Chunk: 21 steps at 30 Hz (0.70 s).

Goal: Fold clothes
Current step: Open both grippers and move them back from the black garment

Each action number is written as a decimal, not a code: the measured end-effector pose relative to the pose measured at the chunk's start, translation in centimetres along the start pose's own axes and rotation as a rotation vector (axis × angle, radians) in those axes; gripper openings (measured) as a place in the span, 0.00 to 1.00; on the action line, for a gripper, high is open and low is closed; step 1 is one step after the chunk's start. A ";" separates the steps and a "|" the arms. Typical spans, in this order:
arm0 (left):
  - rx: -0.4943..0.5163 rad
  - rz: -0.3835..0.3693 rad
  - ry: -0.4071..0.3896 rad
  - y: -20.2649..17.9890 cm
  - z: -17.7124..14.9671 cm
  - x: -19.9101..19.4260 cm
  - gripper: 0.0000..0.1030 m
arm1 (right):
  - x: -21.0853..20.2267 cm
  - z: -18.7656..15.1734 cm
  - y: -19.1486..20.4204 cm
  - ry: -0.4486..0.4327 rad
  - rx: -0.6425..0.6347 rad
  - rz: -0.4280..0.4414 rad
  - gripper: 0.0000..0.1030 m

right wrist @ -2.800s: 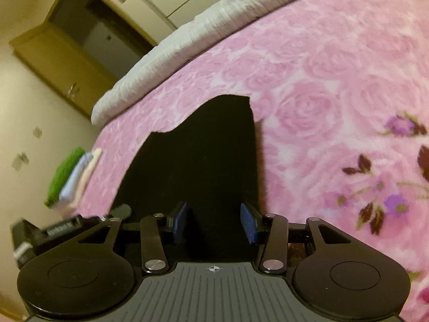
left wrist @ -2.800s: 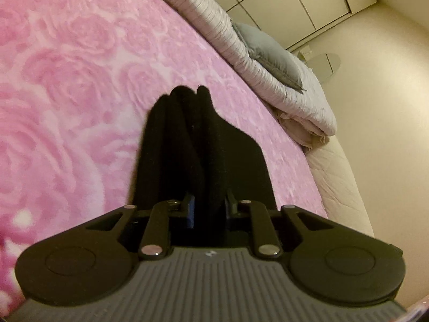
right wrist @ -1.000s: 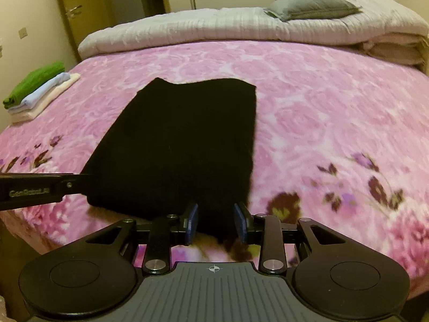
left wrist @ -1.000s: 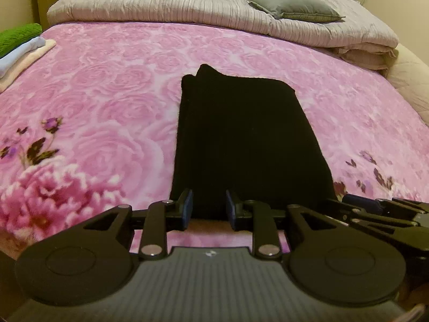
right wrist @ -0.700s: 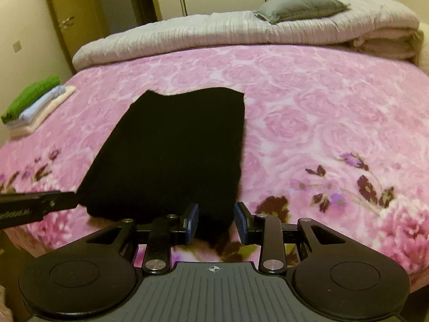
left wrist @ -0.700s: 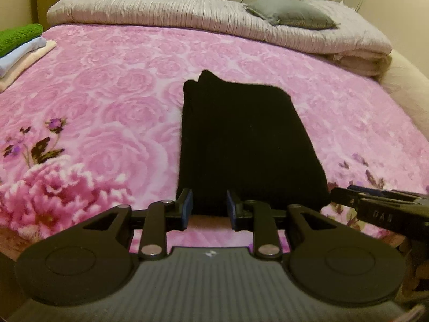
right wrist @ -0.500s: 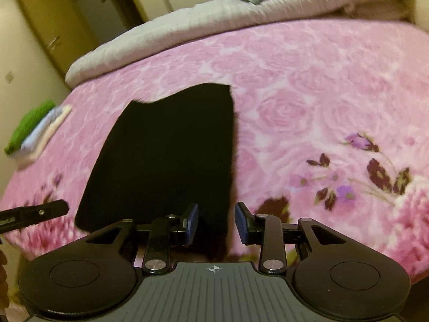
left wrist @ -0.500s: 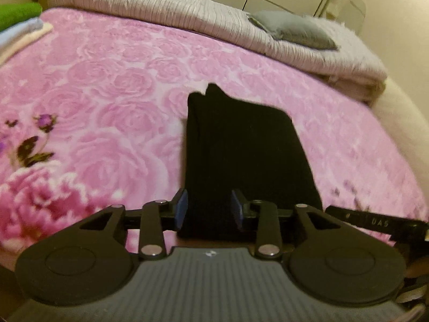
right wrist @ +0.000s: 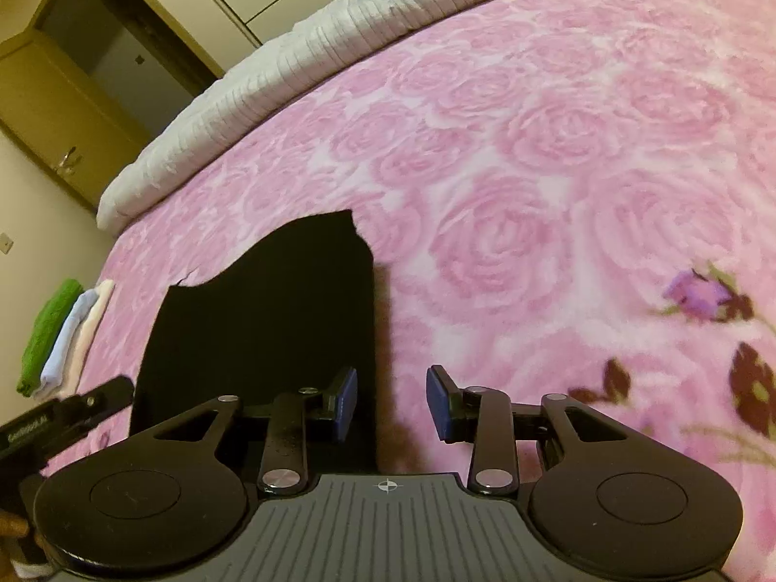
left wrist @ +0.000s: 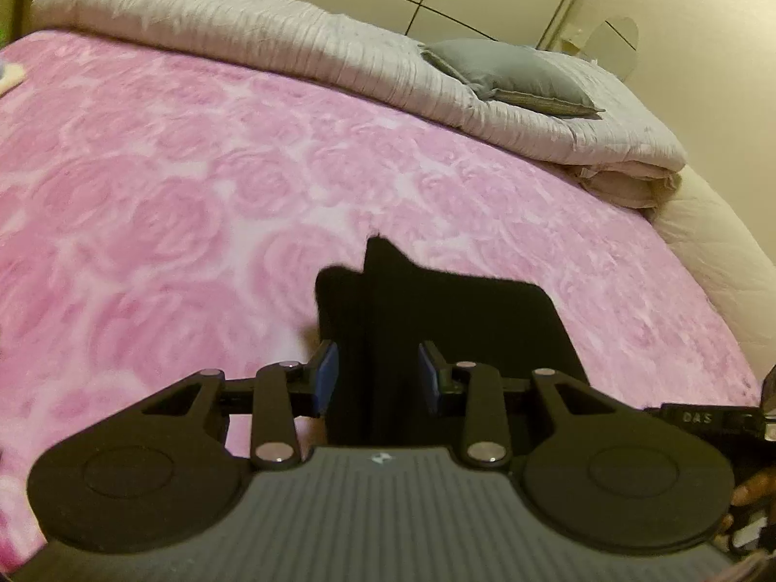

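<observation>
A black garment (left wrist: 451, 320), folded into a long rectangle, lies on the pink rose-patterned bed cover (left wrist: 169, 184). My left gripper (left wrist: 376, 380) is open, its blue pads on either side of the garment's near left edge, where the cloth shows a raised fold. In the right wrist view the same garment (right wrist: 271, 320) lies left of centre. My right gripper (right wrist: 390, 402) is open over the garment's near right edge, its left pad above the cloth and its right pad above the pink cover (right wrist: 557, 169).
A rolled grey-white duvet (left wrist: 291, 48) with a grey pillow (left wrist: 509, 72) lies along the far side of the bed. A stack of folded clothes (right wrist: 58, 334) sits at the bed's left edge. Wardrobe doors (right wrist: 72, 72) stand behind.
Both grippers have tilted down and moved in closer over the garment's near end. Both have opened wider, the left around the raised left fold, the right over the right edge.
</observation>
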<state>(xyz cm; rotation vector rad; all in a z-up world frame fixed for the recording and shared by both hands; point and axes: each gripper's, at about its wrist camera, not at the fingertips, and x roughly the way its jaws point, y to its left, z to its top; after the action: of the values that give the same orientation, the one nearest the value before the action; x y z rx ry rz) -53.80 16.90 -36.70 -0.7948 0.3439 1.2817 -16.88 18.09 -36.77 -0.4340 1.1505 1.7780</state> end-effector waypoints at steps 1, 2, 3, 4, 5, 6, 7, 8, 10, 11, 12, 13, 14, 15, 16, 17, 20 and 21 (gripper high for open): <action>0.013 0.002 -0.002 -0.1 0.2 0.6 0.24 | 0.3 0.1 0.0 0.001 -0.004 -0.003 0.35; 0.021 0.006 -0.004 0.0 0.2 1.1 0.18 | 0.5 0.1 0.0 0.002 -0.009 -0.007 0.35; 0.026 0.009 -0.006 0.0 0.3 1.5 0.18 | 0.6 0.1 0.1 0.001 -0.014 -0.010 0.35; 0.030 0.012 -0.008 0.0 0.3 1.9 0.18 | 0.7 0.1 0.1 0.000 -0.019 -0.012 0.35; 0.030 0.012 -0.006 0.1 0.4 2.1 0.18 | 0.7 0.1 0.1 -0.001 -0.022 -0.014 0.35; 0.029 0.010 -0.006 0.2 0.4 2.3 0.18 | 0.8 0.1 0.1 -0.002 -0.024 -0.015 0.35; 0.028 0.005 -0.008 0.3 0.5 2.4 0.15 | 0.7 0.1 0.1 -0.002 -0.024 -0.016 0.35; 0.028 0.000 -0.012 0.3 0.4 2.4 0.14 | 0.7 0.0 0.1 -0.001 -0.023 -0.017 0.35; 0.043 0.005 -0.026 0.1 0.3 2.1 0.14 | 0.6 -0.1 0.1 0.000 -0.022 -0.019 0.35; 0.054 0.009 -0.034 -0.1 0.2 1.9 0.14 | 0.5 -0.1 0.2 -0.001 -0.024 -0.021 0.35; 0.065 0.014 -0.042 -0.2 0.2 1.7 0.14 | 0.5 -0.2 0.3 -0.002 -0.026 -0.023 0.35; 0.071 0.017 -0.045 -0.3 0.1 1.7 0.15 | 0.5 -0.2 0.4 -0.002 -0.031 -0.026 0.35; 0.075 0.020 -0.045 -0.4 0.1 1.7 0.15 | 0.5 -0.2 0.5 -0.003 -0.035 -0.029 0.35; 0.076 0.026 -0.042 -0.5 0.1 1.7 0.15 | 0.4 -0.3 0.6 -0.004 -0.040 -0.032 0.35; 0.078 0.030 -0.045 -0.5 0.2 1.6 0.15 | 0.4 -0.3 0.7 -0.005 -0.044 -0.035 0.35; 0.080 0.034 -0.050 -0.6 0.2 1.5 0.15 | 0.4 -0.3 0.8 -0.006 -0.051 -0.039 0.35; 0.095 0.042 -0.066 -1.0 0.2 1.1 0.15 | 0.3 -0.3 1.2 -0.010 -0.071 -0.043 0.35; 0.104 0.042 -0.066 -1.1 0.2 1.1 0.15 | 0.3 -0.3 1.3 -0.010 -0.073 -0.044 0.35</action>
<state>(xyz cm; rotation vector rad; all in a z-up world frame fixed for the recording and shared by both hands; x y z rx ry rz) -52.52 17.75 -36.88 -0.6588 0.3723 1.3158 -18.18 17.88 -36.51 -0.4890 1.0637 1.7863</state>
